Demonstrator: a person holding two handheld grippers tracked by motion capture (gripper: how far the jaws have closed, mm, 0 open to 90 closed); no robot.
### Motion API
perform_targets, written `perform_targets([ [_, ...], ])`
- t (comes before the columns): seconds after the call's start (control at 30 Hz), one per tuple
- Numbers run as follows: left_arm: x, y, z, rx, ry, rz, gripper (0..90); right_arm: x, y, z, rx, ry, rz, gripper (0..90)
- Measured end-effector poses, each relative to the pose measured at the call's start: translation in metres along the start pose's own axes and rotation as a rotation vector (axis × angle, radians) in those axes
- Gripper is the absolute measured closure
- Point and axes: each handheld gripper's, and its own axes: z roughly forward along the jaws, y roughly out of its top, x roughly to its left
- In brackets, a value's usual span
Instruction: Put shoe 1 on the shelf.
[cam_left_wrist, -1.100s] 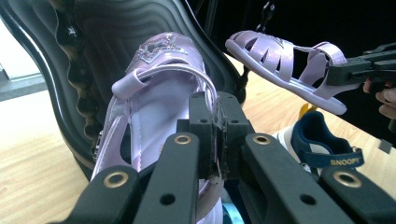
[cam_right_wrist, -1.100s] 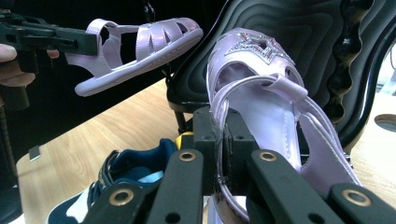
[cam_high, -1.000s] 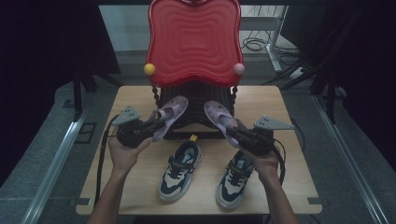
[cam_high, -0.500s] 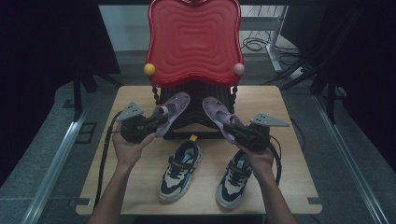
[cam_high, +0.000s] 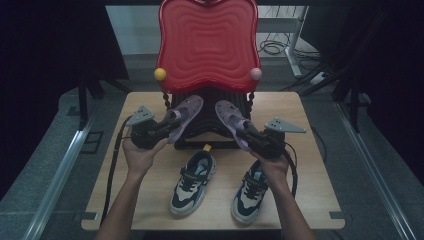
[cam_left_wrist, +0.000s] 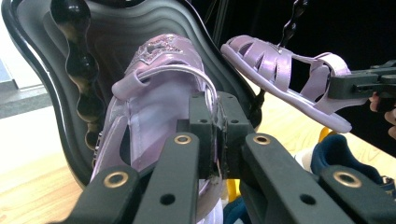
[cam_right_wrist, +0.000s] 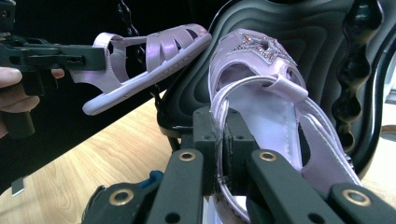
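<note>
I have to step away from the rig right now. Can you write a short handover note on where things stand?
Left gripper: shut on the heel strap of the left purple sandal, held in the air, toe toward the rack.
Right gripper: shut on the heel strap of the right purple sandal, also lifted.
Both sandals hover in front of the black shoe rack under its red top.
Pair of sneakers rests on the wooden table, untouched.
Done: both sandals picked up.
Left: probably setting them on the rack.
</note>
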Motion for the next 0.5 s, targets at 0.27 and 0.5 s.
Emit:
perform_targets([
  [0.27,0.001,0.008,0.008,-0.001,0.003,0.005,86.7,0.002,0.003,0.007,-0.01,-0.01,0.007,86.5],
  [0.5,0.005,0.01,0.016,0.004,0.015,0.003,86.7,0.002,0.008,0.013,-0.02,-0.018,0.016,86.5],
])
